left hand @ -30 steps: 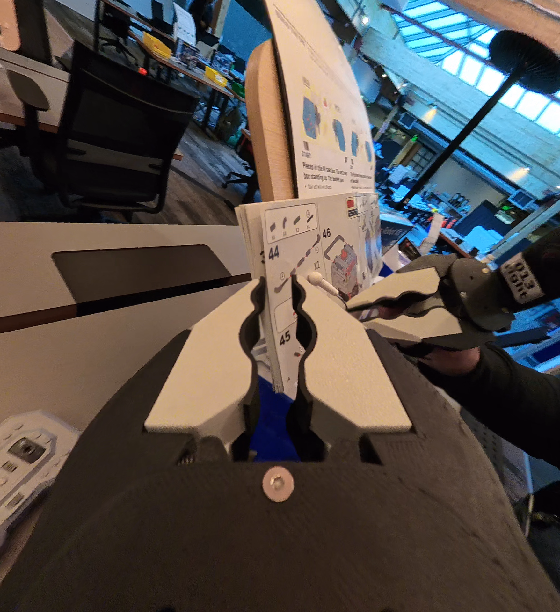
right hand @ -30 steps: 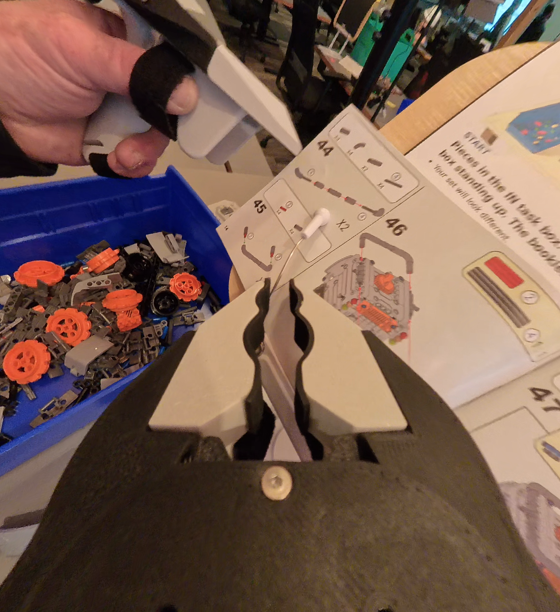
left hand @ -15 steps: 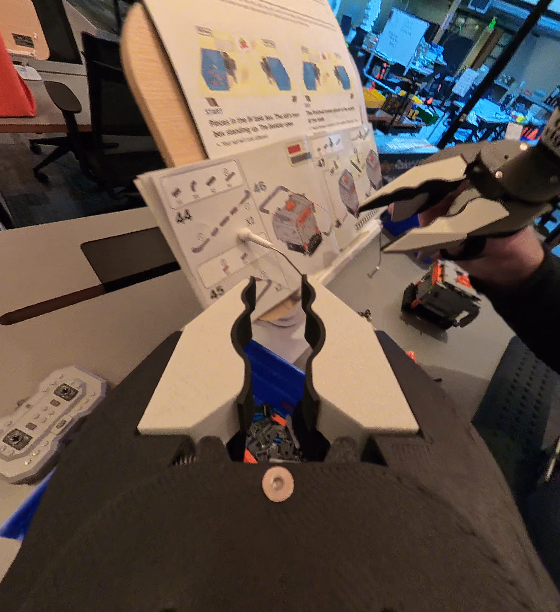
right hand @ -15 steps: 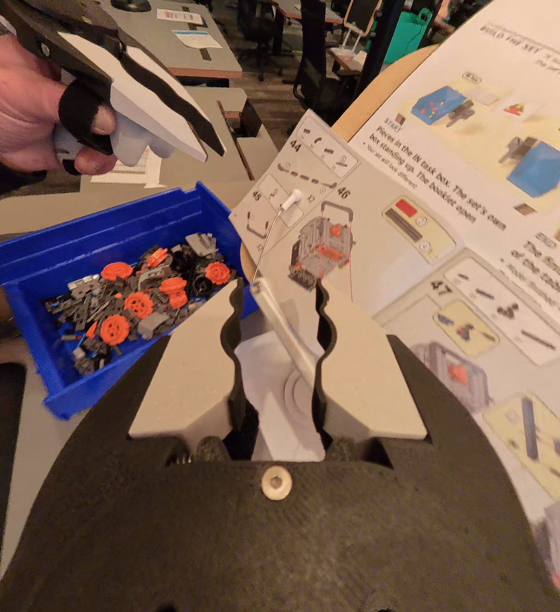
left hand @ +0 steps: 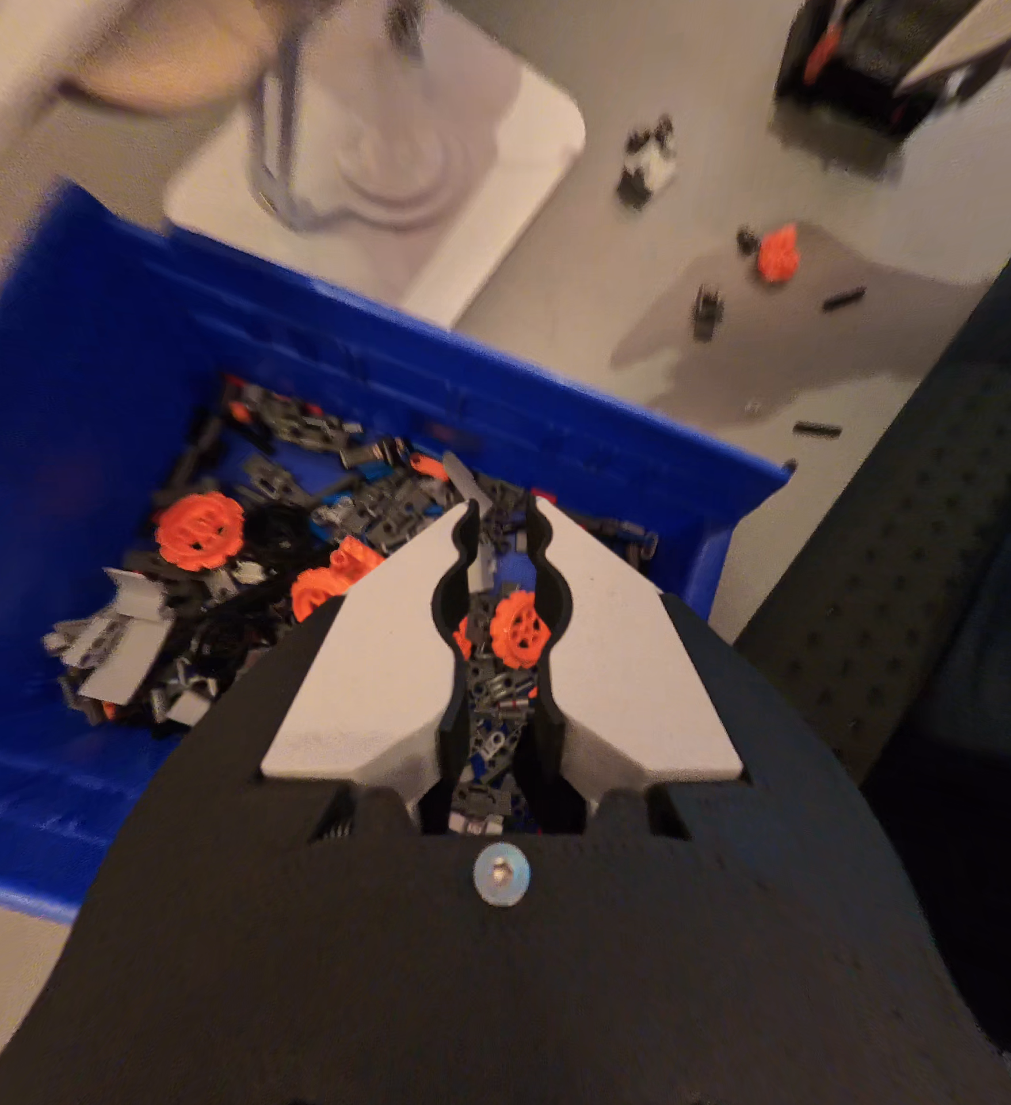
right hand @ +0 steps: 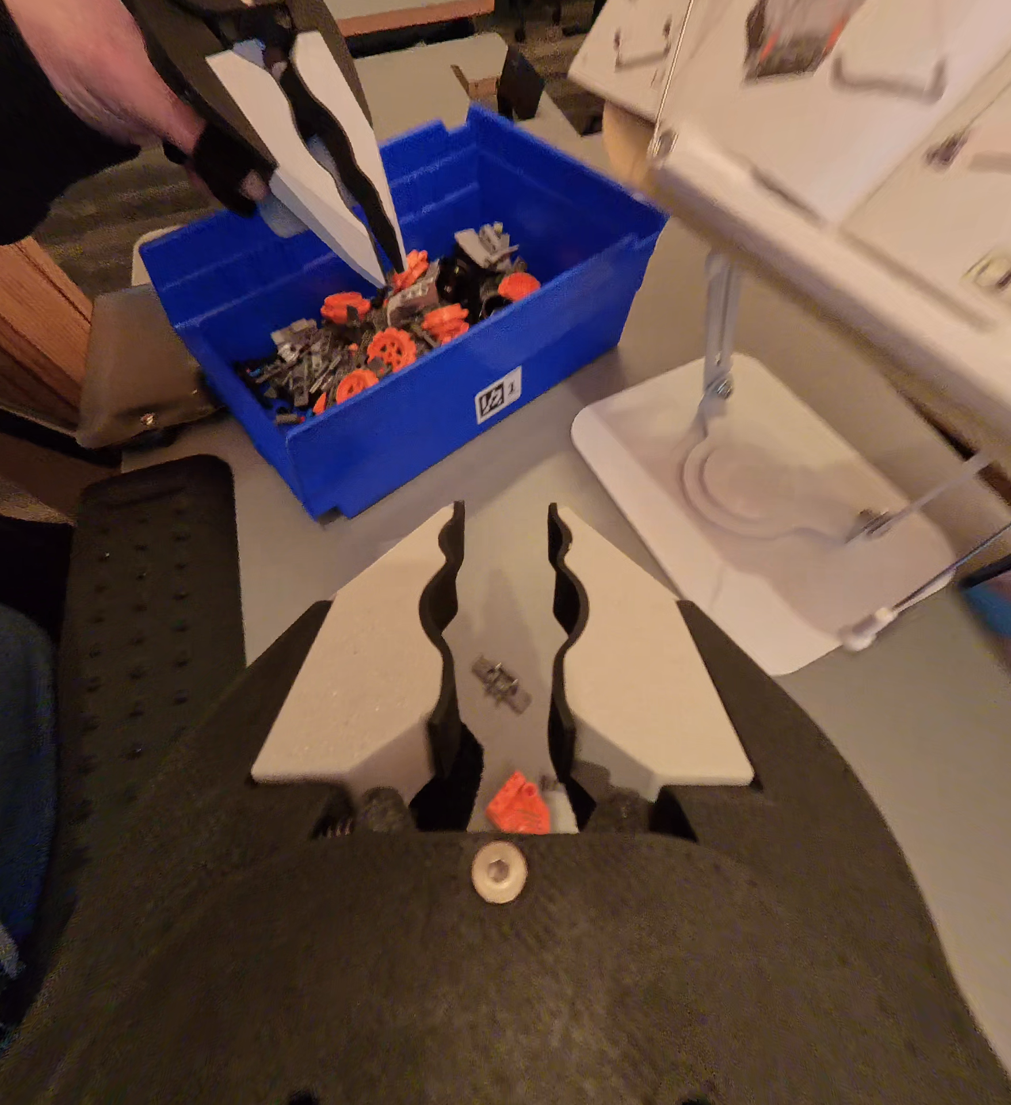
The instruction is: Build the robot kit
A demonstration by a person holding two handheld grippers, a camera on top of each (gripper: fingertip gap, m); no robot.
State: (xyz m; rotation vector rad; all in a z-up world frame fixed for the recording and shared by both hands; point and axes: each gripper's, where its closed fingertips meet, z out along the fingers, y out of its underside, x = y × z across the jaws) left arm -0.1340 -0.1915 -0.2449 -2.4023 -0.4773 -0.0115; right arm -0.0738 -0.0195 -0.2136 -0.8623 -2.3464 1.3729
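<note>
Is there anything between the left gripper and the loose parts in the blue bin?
Nothing visible. The left gripper points down into the open-topped blue bin, its tips right at the heap of orange and grey parts, jaws slightly apart and empty.

My right tongs [right hand: 506, 514] gape above a small grey piece [right hand: 500, 683] on the table [right hand: 849, 747]; ahead, my left tongs [right hand: 392, 278] dip into the blue bin [right hand: 431, 412].

One blue bin [right hand: 407, 412] holds a heap of small parts, with at least six orange wheels [right hand: 391, 350] showing. One white stand [right hand: 748, 538] carries one open booklet [right hand: 849, 119]. Two grippers [right hand: 506, 514] show.
</note>
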